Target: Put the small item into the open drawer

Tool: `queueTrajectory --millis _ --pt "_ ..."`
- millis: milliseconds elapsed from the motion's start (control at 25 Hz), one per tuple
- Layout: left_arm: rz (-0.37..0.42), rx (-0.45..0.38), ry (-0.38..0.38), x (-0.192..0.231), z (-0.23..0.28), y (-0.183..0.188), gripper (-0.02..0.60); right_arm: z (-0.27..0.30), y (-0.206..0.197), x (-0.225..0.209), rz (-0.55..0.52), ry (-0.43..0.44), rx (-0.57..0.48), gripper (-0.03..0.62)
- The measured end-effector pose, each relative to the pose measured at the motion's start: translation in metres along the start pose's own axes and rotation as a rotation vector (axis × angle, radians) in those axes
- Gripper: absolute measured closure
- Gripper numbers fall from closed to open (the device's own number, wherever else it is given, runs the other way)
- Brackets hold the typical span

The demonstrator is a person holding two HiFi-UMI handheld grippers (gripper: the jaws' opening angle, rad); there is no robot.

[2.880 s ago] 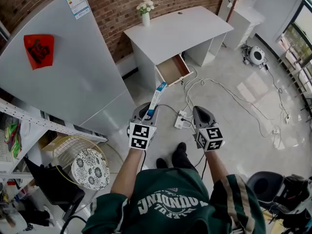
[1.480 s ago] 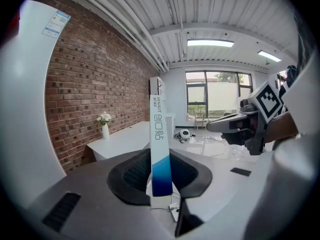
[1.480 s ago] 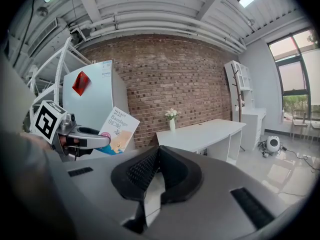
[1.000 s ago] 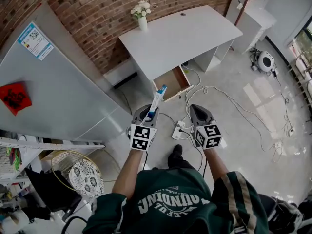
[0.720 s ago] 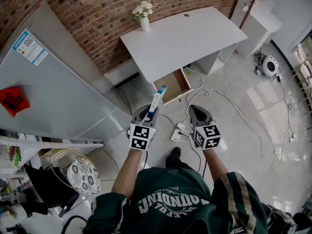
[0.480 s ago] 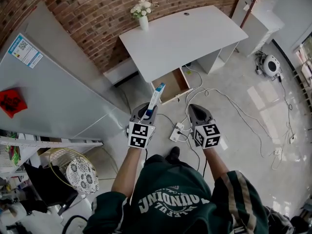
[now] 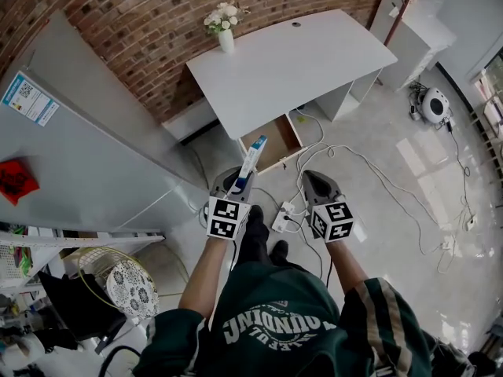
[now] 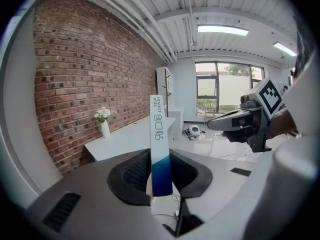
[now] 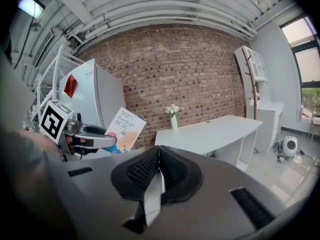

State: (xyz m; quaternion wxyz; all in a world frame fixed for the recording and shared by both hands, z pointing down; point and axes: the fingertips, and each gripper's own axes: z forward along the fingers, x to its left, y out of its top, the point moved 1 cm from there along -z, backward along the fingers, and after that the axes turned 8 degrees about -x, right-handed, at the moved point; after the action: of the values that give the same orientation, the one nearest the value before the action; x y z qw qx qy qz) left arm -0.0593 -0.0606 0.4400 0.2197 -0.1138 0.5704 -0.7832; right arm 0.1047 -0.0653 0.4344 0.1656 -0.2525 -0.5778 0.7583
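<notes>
left gripper [image 7: 234, 177]: jaws clamp box [image 7: 252, 155] | right gripper [image 7: 313, 177]: jaws together | drawer [image 7: 271, 136]: open

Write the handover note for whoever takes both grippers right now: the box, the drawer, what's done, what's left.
Left gripper: shut on the slim white-and-blue box, which stands upright between its jaws.
Right gripper: jaws together, nothing in them.
Open drawer: pulled out under the white desk, ahead of both grippers and apart from them.
Done: box is in the grip, drawer is open.
Left: bring the box over the drawer, lower it in, open the left gripper.
</notes>
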Motion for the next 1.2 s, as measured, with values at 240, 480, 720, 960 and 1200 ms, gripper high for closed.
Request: queueTrajectory --millis 240,480,720,960,1200 --pt "-0.008 0.01 -0.04 0.01 0.029 0.001 0.482 0.021 0.001 -0.012 0.001 -0.028 0.013 0.569" --pt "-0.011 0.028 -0.092 0.023 0.066 -0.003 0.482 0.054 -0.002 -0.028 0.017 -0.058 0.037 0.569" --pt "-0.015 0.051 -0.122 0.039 0.098 -0.007 0.483 0.083 0.001 -0.041 0.03 -0.073 0.053 0.569" --pt "-0.024 0.076 -0.143 0.044 0.119 -0.009 0.482 0.098 -0.003 -0.051 0.057 -0.08 0.08 0.569" --pt "-0.026 0.092 -0.156 0.046 0.128 -0.013 0.482 0.105 -0.006 -0.051 0.056 -0.066 0.1 0.569"
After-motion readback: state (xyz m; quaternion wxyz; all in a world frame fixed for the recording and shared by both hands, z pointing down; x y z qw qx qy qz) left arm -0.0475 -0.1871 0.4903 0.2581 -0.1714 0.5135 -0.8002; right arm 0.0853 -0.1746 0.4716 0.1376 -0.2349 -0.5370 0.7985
